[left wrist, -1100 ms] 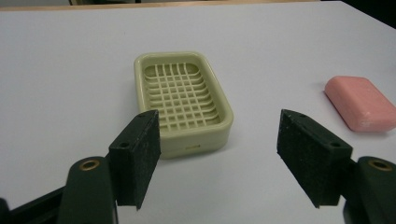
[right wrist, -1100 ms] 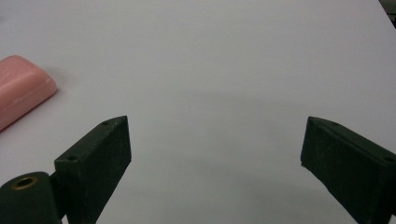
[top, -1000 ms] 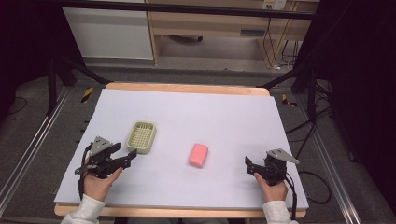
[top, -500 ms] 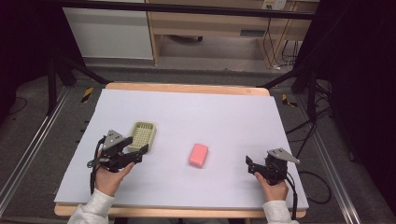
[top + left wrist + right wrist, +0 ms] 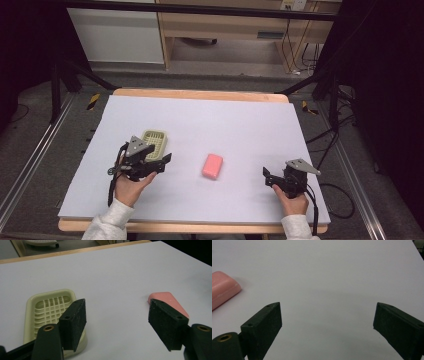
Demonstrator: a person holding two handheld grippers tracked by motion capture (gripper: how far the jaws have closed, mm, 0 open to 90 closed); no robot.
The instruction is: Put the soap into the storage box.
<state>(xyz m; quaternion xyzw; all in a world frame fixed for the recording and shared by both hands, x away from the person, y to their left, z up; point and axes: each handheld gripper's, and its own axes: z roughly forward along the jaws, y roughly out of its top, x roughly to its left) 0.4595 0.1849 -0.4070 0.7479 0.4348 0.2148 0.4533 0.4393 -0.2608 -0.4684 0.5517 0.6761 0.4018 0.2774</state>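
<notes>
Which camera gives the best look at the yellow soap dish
The left gripper view: the soap dish is close, its grid floor clear, though one jaw covers a near corner. The high view shows it small, partly behind the left gripper. The right gripper view faces bare table and the pink soap.

Left tongs (image 5: pixel 162 162) nearer the soap (image 5: pixel 212 166).

Soap (image 5: pixel 212 166) and tray (image 5: pixel 154 141) amid bare tabletop (image 5: pixel 240 125)

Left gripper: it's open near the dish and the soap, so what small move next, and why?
Probably ease the left gripper right toward the pink soap. Its jaws stand open and empty, the soap lies loose on the table beside the empty soap dish, and that gripper is nearer than the right gripper.
</notes>
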